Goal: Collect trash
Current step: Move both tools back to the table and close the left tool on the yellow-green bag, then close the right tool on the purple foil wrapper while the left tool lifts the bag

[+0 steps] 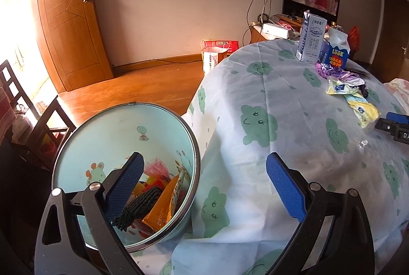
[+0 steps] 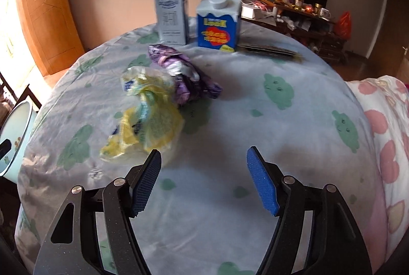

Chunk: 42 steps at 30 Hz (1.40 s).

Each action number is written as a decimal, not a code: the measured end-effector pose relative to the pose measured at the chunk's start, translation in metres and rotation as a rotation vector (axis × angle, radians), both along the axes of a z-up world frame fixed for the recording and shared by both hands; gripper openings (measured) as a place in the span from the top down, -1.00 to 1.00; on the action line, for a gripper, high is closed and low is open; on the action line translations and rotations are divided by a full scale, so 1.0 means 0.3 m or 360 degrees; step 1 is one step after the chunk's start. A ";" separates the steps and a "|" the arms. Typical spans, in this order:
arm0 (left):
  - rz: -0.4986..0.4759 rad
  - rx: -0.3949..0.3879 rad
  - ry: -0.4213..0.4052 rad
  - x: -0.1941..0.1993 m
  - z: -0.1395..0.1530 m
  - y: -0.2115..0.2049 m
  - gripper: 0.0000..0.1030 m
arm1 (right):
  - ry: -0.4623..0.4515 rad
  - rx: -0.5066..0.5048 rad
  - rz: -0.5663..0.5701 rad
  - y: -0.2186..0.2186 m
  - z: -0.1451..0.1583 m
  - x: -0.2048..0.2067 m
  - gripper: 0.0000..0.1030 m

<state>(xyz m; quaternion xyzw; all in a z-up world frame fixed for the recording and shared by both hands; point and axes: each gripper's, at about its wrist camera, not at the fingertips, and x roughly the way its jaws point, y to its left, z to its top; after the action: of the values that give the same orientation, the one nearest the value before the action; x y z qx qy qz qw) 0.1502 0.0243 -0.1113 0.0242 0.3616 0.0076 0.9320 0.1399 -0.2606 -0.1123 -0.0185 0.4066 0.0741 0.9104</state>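
Left tool (image 1: 204,183), blue-padded fingers spread wide apart, nothing between them; it hangs over the rim of a pale blue round metal-rimmed bin (image 1: 107,137) standing just beside the bench. Bin holds an orange snack packet (image 1: 163,203), a dark knitted roll (image 1: 138,208) and pink plastic scraps. Right tool (image 2: 204,180) likewise parted and empty, above the round bench covered in a light blue cloth with green cloud faces (image 2: 255,137). Its left pad (image 2: 145,185) sits close by a crumpled yellow-and-white plastic wrapper (image 2: 145,119), contact not clear through the blur. Touching that wrapper on the far side, a crumpled purple foil wrapper (image 2: 184,73). At the bench's far edge, upright: a tall grey-blue milk carton (image 2: 171,11) and a blue gable-top carton with a white cap (image 2: 218,22), near each other. A flat dark packet (image 2: 271,51) lies beside the blue carton.
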 end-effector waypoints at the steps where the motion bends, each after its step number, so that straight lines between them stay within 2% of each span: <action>1: -0.0006 0.0000 -0.0002 0.001 0.002 -0.006 -0.83 | -0.0009 0.0005 0.0051 0.030 0.005 -0.011 -0.34; 4: -0.0022 0.0002 -0.0012 0.009 0.013 -0.029 -0.84 | -0.0047 0.0008 0.0123 0.065 0.009 -0.029 -0.34; 7: -0.0051 -0.0004 -0.0017 0.021 0.021 -0.065 -0.84 | -0.0092 -0.0006 0.0107 0.030 0.022 -0.065 -0.35; 12: -0.0166 0.0004 -0.0030 0.044 0.036 -0.192 -0.84 | -0.0160 -0.0054 -0.0088 -0.173 0.019 -0.122 -0.42; 13: -0.0193 0.0008 -0.0034 0.049 0.038 -0.224 -0.84 | -0.0160 -0.0062 -0.0163 -0.255 0.009 -0.134 -0.42; 20: -0.0373 0.0025 -0.0058 0.085 0.055 -0.464 -0.84 | -0.0173 -0.0001 -0.0392 -0.514 -0.007 -0.159 -0.44; 23: -0.0430 0.0039 -0.0048 0.109 0.053 -0.551 -0.84 | -0.0200 0.0028 -0.0412 -0.566 -0.005 -0.157 -0.53; 28: -0.0455 0.0072 0.0013 0.178 0.015 -0.627 -0.77 | -0.0235 0.0037 -0.0394 -0.572 -0.015 -0.136 -0.53; 29: -0.0461 0.0063 0.0038 0.189 0.007 -0.628 -0.60 | -0.0243 0.0039 -0.0385 -0.570 -0.009 -0.139 -0.53; 30: -0.0476 0.0045 0.0066 0.197 -0.001 -0.626 -0.34 | -0.0250 0.0048 -0.0375 -0.568 -0.001 -0.143 -0.53; 31: -0.0499 0.0034 0.0095 0.204 -0.009 -0.625 -0.19 | -0.0257 0.0056 -0.0365 -0.563 0.006 -0.145 -0.53; 32: -0.0524 0.0029 0.0117 0.206 -0.017 -0.624 0.19 | -0.0260 0.0057 -0.0360 -0.555 0.011 -0.136 -0.54; 34: -0.0543 0.0000 0.0135 0.206 -0.020 -0.607 0.31 | -0.0271 0.0057 -0.0332 -0.528 0.028 -0.118 -0.54; 35: -0.0554 -0.0016 0.0141 0.203 -0.018 -0.598 0.54 | -0.0276 0.0051 -0.0320 -0.494 0.034 -0.094 -0.54; 36: -0.0562 -0.0019 0.0141 0.199 -0.013 -0.585 0.59 | -0.0282 0.0043 -0.0304 -0.470 0.041 -0.077 -0.54; 42: -0.0504 -0.0012 0.0059 0.177 0.048 -0.463 0.62 | -0.0297 0.0019 -0.0158 -0.315 0.085 0.033 -0.54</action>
<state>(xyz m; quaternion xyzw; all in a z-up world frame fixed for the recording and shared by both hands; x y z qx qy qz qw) 0.2033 -0.1146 -0.0970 0.0775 0.3703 -0.1412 0.9148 0.1497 -0.3551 -0.0867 0.0003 0.3201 0.0294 0.9469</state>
